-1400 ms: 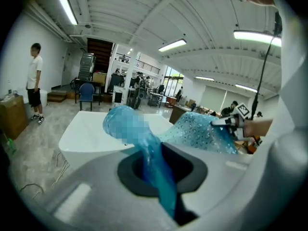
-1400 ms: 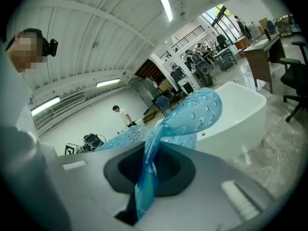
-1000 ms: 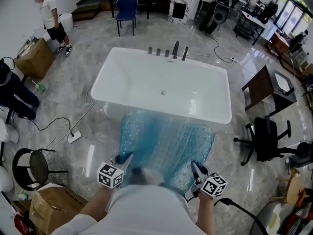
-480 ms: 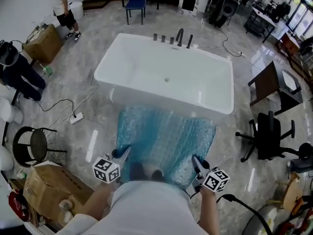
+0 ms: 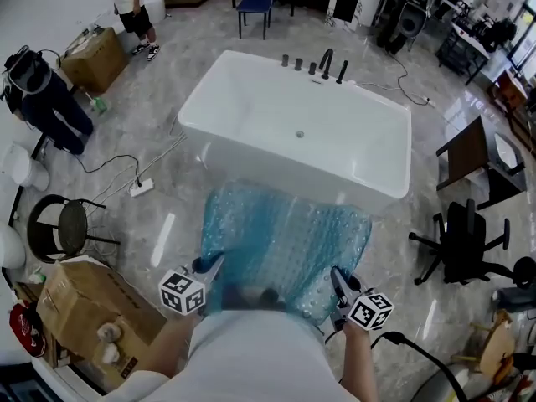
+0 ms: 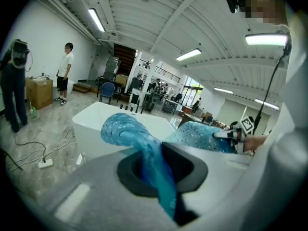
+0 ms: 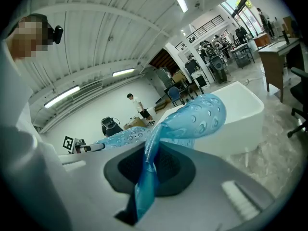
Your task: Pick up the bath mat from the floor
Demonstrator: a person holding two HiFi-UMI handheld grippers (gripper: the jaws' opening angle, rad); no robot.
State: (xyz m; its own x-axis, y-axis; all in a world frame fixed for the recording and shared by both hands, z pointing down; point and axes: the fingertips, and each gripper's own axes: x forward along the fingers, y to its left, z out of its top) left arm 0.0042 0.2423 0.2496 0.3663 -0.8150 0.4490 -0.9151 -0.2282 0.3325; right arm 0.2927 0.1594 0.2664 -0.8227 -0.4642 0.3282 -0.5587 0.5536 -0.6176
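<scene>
The bath mat (image 5: 285,241) is clear blue plastic with bubble-like suction cups. It hangs spread between both grippers in front of the white bathtub (image 5: 251,115), its near edge lifted. My left gripper (image 5: 211,266) is shut on the mat's near left corner (image 6: 144,153), which runs down between its jaws. My right gripper (image 5: 335,276) is shut on the near right corner (image 7: 151,162). The mat's far edge reaches the tub's foot; whether it touches the floor there is hidden.
Cardboard boxes (image 5: 88,304) stand at the lower left beside a round black stool (image 5: 63,229). A cable and power strip (image 5: 141,188) lie left of the tub. Two people (image 5: 46,99) stand at the far left. An office chair (image 5: 465,241) and side table (image 5: 473,153) are at the right.
The head view has shifted, so the tub and mat sit slightly higher and to the right. Both grippers keep their hold on the mat corners.
</scene>
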